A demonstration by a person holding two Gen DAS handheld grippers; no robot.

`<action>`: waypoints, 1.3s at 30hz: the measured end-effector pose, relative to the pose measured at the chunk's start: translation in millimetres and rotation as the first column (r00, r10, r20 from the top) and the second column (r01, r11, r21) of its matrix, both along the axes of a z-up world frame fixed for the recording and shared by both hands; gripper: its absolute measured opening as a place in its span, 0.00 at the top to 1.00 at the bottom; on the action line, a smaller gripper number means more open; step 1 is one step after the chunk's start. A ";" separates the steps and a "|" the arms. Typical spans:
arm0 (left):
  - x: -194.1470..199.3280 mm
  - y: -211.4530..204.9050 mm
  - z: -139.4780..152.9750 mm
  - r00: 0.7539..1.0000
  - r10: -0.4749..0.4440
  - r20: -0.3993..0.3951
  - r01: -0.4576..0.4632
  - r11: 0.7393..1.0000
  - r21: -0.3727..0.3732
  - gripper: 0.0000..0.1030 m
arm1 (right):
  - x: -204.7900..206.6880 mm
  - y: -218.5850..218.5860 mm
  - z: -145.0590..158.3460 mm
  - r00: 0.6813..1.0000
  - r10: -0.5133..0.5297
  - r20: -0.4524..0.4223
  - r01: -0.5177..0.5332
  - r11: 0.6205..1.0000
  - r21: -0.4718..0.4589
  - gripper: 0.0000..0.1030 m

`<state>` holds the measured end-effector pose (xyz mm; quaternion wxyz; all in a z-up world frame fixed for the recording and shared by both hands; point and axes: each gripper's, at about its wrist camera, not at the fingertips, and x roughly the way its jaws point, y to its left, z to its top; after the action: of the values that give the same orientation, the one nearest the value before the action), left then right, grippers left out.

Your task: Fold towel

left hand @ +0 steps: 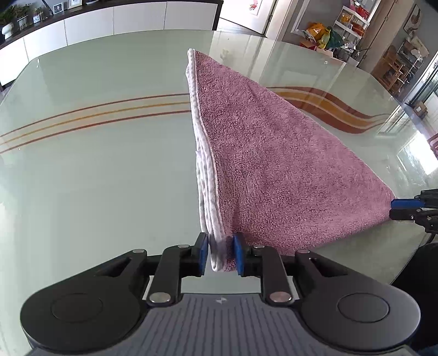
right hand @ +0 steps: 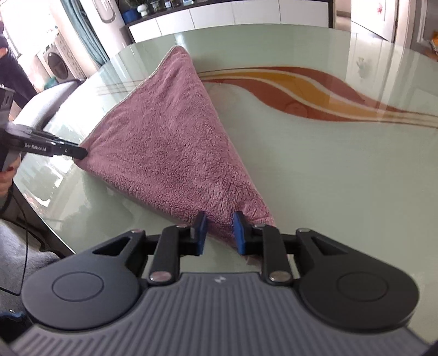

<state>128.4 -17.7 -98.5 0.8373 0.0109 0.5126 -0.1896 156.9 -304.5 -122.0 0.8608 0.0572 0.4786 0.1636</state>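
Observation:
A pink towel [left hand: 273,153] with a white underside and trim lies folded on the glass table [left hand: 95,169]; it also shows in the right wrist view [right hand: 169,148]. My left gripper [left hand: 221,252] is shut on the towel's near left corner, several layers pinched between the blue pads. My right gripper [right hand: 219,232] is shut on the near right corner of the towel. The right gripper also shows in the left wrist view [left hand: 402,206] at the towel's right corner, and the left gripper shows in the right wrist view [right hand: 79,152] at the left corner.
The table is pale green glass with red and orange curved stripes [right hand: 314,93]. White cabinets [left hand: 109,22] stand behind it. Cluttered shelves [left hand: 347,27] are at the far right. A grey chair [right hand: 46,98] and a washing machine [right hand: 57,63] are left of the table.

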 end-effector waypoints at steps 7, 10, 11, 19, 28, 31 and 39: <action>-4.2 5.0 0.6 0.999 0.026 0.020 -0.026 1.000 -0.012 0.73 | -9.1 8.1 8.6 1.000 0.019 0.022 -0.019 1.000 -0.015 0.74; -9.7 4.2 11.0 0.997 0.013 0.072 -0.015 1.000 0.027 0.74 | -16.3 8.1 21.2 0.998 0.040 0.057 -0.039 0.999 -0.011 0.62; -12.1 3.2 14.4 0.995 0.002 0.097 -0.007 0.999 0.045 0.74 | -18.4 6.3 25.5 0.997 0.042 0.067 -0.041 0.999 -0.011 0.61; -30.3 -10.6 32.6 0.971 -0.092 0.219 0.074 0.993 0.092 0.68 | -27.7 -30.4 38.3 0.993 0.060 0.102 -0.044 0.987 -0.154 0.58; -43.8 -90.0 33.0 0.926 -0.294 0.238 0.289 0.956 0.057 0.66 | -31.9 -46.2 17.7 0.983 0.178 0.039 -0.164 0.958 -0.236 0.54; -46.5 -118.9 30.1 0.905 -0.345 0.247 0.345 0.938 0.044 0.64 | -33.2 -40.3 12.1 0.971 0.237 0.042 -0.219 0.940 -0.263 0.50; -48.7 -194.4 16.9 0.854 -0.455 0.251 0.476 0.879 -0.027 0.60 | -35.5 -35.1 -0.8 0.926 0.374 0.050 -0.340 0.884 -0.320 0.49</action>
<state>79.7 -212.1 -81.6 0.8212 0.1204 0.3821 -0.4064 121.4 -339.7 -122.9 0.8393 -0.1747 0.4522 0.2462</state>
